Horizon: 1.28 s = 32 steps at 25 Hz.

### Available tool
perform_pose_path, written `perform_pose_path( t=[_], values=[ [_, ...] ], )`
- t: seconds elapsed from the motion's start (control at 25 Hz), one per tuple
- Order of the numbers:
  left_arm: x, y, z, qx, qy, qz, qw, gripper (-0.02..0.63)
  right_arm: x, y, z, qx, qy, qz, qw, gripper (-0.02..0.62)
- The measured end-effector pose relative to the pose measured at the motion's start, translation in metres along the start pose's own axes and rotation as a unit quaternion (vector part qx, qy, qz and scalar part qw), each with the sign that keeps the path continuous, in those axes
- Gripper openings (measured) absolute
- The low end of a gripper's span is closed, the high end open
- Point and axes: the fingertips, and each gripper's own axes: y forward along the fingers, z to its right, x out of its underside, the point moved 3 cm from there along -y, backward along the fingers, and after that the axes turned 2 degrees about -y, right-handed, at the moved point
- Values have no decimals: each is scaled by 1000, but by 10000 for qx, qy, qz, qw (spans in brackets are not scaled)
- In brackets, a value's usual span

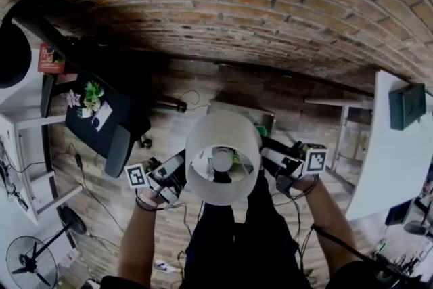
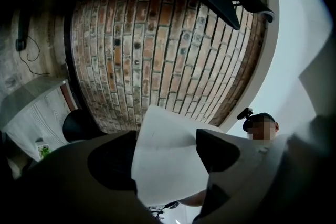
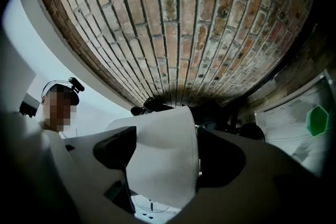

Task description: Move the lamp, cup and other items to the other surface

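I look straight down into a white lampshade held at chest height over the wooden floor, with the lamp's bulb visible inside it. My left gripper is shut on the shade's left wall and my right gripper on its right wall. In the left gripper view the shade's white wall fills the gap between the dark jaws of the left gripper. The right gripper view shows the same white wall pinched in the right gripper. The lamp's base is hidden.
A black office chair with a small flowery item on it stands to the left. White shelving and a fan sit further left. A white desk with a dark green box is at right. A brick wall lies ahead.
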Motion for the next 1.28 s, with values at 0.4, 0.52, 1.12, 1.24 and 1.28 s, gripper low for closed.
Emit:
perform_pose_path(
  t=[0.4, 0.52, 1.12, 1.24, 1.28],
  values=[
    [31, 5, 89, 295, 65, -294, 9991, 356, 4, -13, -89, 17, -166, 382, 9991, 367],
    [39, 11, 104, 411, 46, -503, 9979, 356, 5, -22, -106, 61, -217, 601, 9979, 365],
    [96, 71, 134, 534, 211, -1521, 9867, 356, 19, -107, -171, 184, -693, 1416, 9873, 365],
    [112, 85, 136, 526, 322, -1482, 9870, 356, 17, -129, -178, 126, -718, 1396, 9875, 365],
    [119, 90, 137, 524, 346, -1439, 9876, 356, 16, -136, -180, 91, -708, 1391, 9877, 365]
  ],
)
